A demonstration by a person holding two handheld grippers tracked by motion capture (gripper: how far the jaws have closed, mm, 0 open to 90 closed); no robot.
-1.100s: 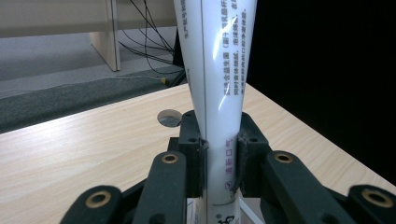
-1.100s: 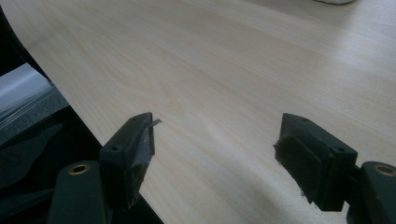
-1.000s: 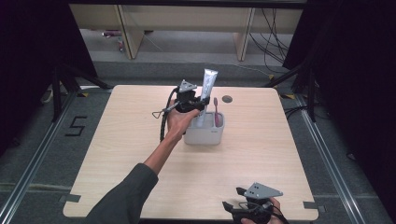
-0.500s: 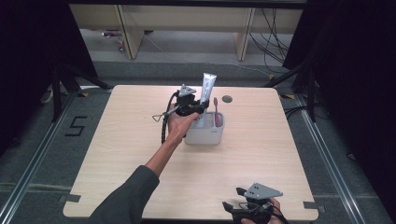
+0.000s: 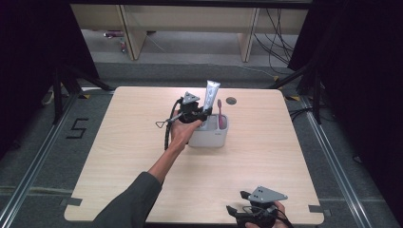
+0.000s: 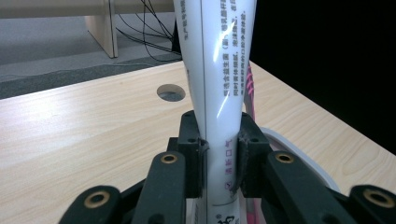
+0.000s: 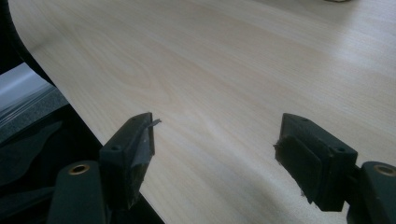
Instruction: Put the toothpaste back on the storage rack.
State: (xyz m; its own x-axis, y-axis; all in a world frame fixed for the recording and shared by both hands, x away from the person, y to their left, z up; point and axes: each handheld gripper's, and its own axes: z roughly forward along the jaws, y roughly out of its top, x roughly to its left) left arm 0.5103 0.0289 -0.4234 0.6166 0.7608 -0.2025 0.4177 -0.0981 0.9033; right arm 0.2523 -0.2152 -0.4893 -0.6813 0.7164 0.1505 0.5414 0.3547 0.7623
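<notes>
Nearest the person, the right gripper point(image 5: 237, 211) rests at the counter's point(image 5: 266, 156) near edge, its fingers point(image 7: 133, 149) spread wide with nothing between them, parked well apart from the work so the other hand has free room.

Farther out, the left gripper point(image 5: 203, 114) has its fingers point(image 6: 191, 154) clamped on a white toothpaste tube point(image 6: 219, 102), pinched low on its body so that it stands upright, crimped end up, and can go down cap-first. Directly below the fingers sits the white holder point(image 5: 209, 135), and the tube's lower end appears to be inside its rim, though the view there is poor. Just beside the fingers, on the tube's far side, a pink toothbrush point(image 5: 220, 114) already stands in the holder and narrows the free slot. Beyond them lies a round cable hole point(image 5: 231, 100) in the counter, clear of the path.
</notes>
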